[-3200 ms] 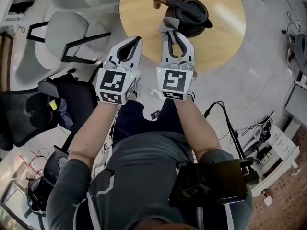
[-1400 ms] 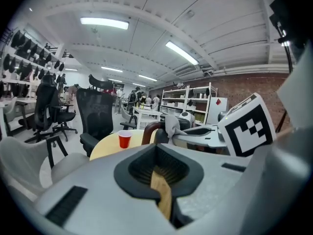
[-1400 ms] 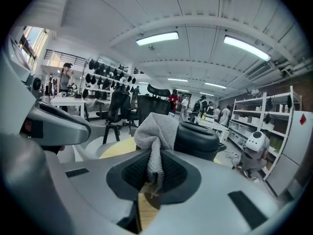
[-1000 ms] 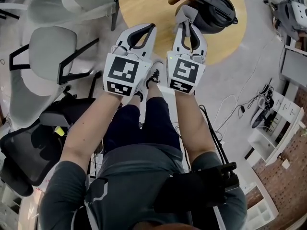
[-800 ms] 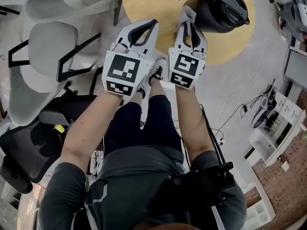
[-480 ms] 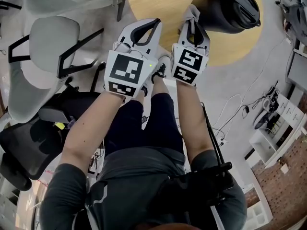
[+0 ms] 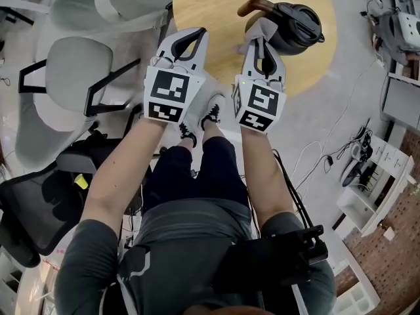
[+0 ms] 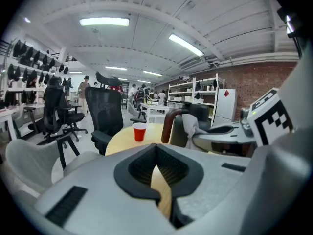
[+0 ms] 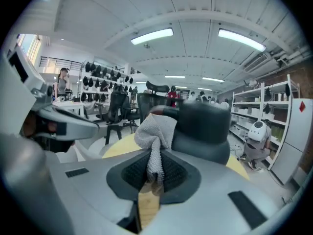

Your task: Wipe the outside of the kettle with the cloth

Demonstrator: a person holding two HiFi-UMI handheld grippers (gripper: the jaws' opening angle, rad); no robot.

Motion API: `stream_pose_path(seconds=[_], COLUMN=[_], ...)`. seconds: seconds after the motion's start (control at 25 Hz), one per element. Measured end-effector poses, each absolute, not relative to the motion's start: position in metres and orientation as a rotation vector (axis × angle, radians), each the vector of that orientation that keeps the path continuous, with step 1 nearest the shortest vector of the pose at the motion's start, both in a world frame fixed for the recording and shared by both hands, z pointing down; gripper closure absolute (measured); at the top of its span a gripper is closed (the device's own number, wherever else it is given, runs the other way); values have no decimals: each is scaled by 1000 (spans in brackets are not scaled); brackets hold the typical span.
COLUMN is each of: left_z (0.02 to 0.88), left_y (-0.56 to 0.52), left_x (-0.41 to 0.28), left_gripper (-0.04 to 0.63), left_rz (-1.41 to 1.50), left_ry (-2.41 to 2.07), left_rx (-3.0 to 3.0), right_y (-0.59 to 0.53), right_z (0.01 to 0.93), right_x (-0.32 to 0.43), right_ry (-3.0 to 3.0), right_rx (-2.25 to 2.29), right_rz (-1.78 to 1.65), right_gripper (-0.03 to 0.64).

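The black kettle (image 7: 290, 26) with a brown handle (image 7: 252, 6) stands on the round wooden table (image 7: 210, 5). My right gripper (image 7: 261, 37) is shut on a grey cloth (image 7: 258, 26), which rests against the kettle's near left side just below the handle. In the right gripper view the cloth (image 9: 155, 130) bunches up out of the jaws, with the kettle (image 9: 201, 131) directly behind it. My left gripper (image 7: 195, 33) hovers over the table's near edge, left of the kettle, shut on nothing. The left gripper view shows the kettle (image 8: 182, 129) ahead to the right.
A red cup (image 8: 139, 131) stands on the table's far side. Grey chairs (image 7: 72, 71) and a black chair (image 7: 36, 202) crowd the left. Cables (image 7: 354, 159) and white shelving (image 7: 367, 202) lie at the right. The person's legs and shoes (image 7: 197, 120) are below the grippers.
The head view has swung about, so table and kettle sit differently in frame. The right gripper keeps the cloth at the kettle's handle side; the left gripper stays shut beside it.
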State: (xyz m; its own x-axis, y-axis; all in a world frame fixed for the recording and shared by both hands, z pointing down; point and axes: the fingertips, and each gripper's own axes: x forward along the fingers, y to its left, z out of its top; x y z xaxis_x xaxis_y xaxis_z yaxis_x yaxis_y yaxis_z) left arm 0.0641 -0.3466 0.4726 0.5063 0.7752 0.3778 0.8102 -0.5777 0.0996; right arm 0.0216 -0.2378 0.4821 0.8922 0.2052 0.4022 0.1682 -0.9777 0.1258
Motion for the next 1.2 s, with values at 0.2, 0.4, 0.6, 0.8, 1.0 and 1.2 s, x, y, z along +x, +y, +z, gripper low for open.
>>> stream_pose_path(seconds=[0.2, 0.4, 0.6, 0.8, 1.0, 1.2], left_z=[420, 412, 438, 462, 485, 506], left_y=[-339, -341, -345, -349, -356, -368], left_x=[72, 69, 62, 60, 61, 62], left_gripper=[586, 586, 586, 586, 586, 586], left_rz=[-487, -466, -545, -581, -607, -637], left_ry=[-1403, -1396, -1412, -1452, -1430, -1417], left_rx=[-2677, -2688, -2687, -2650, -2648, -2652], right_y=[-230, -226, -227, -246, -242, -242], right_z=[412, 417, 440, 471, 535, 567], right_x=[33, 48, 55, 67, 64, 67], right_ry=[324, 339, 344, 329, 416, 427], right_rx=[2960, 2895, 2817, 2798, 2867, 2869], right_rz=[495, 526, 530, 565, 786, 823], right_gripper=[565, 565, 565, 566, 565, 565])
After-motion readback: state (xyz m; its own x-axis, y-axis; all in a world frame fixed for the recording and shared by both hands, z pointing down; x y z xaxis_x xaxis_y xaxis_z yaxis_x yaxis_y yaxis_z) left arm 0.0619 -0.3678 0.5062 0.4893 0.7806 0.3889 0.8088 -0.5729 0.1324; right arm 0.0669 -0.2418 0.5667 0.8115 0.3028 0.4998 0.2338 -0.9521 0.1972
